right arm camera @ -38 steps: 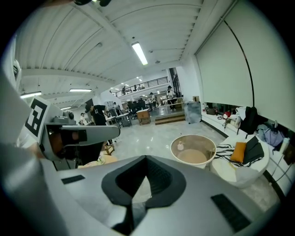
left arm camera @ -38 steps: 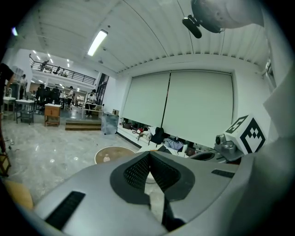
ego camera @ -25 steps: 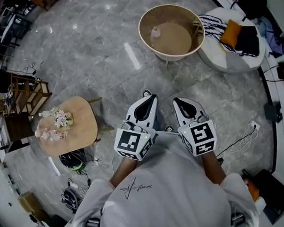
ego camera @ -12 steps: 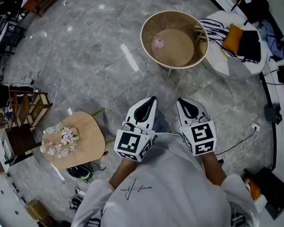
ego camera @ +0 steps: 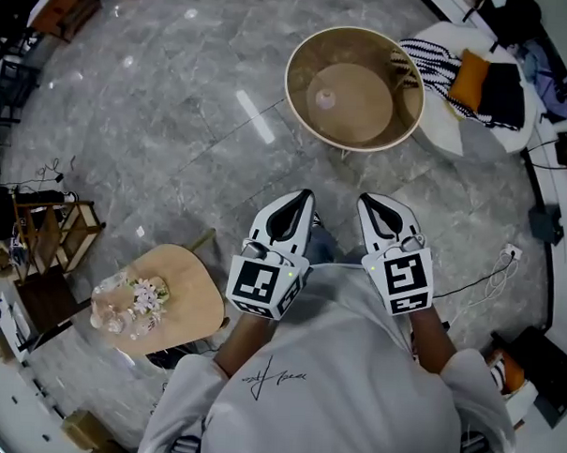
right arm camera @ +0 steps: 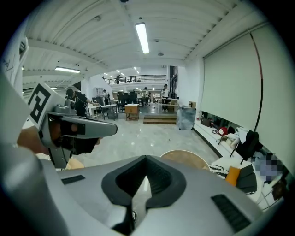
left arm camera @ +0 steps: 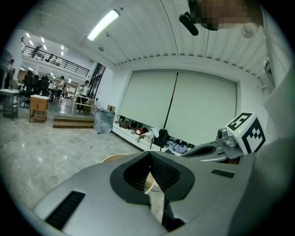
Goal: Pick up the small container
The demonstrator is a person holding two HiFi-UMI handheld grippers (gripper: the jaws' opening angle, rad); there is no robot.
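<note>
Two claws, the left claw [ego camera: 302, 199] and the right claw [ego camera: 369, 204], are both pinched closed and empty. One small container [ego camera: 324, 99] sits toward the left edge of the round worktop [ego camera: 297, 86].

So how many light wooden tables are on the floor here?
2: a round rimmed table ahead, holding a small container, and a smaller table at the left bearing flowers. Others may be hidden.

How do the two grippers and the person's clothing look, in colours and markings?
The left gripper and right gripper have grey-white shells with black pads inside the jaws. Each carries a white cube with black square markers. The person wears a white shirt.
</note>
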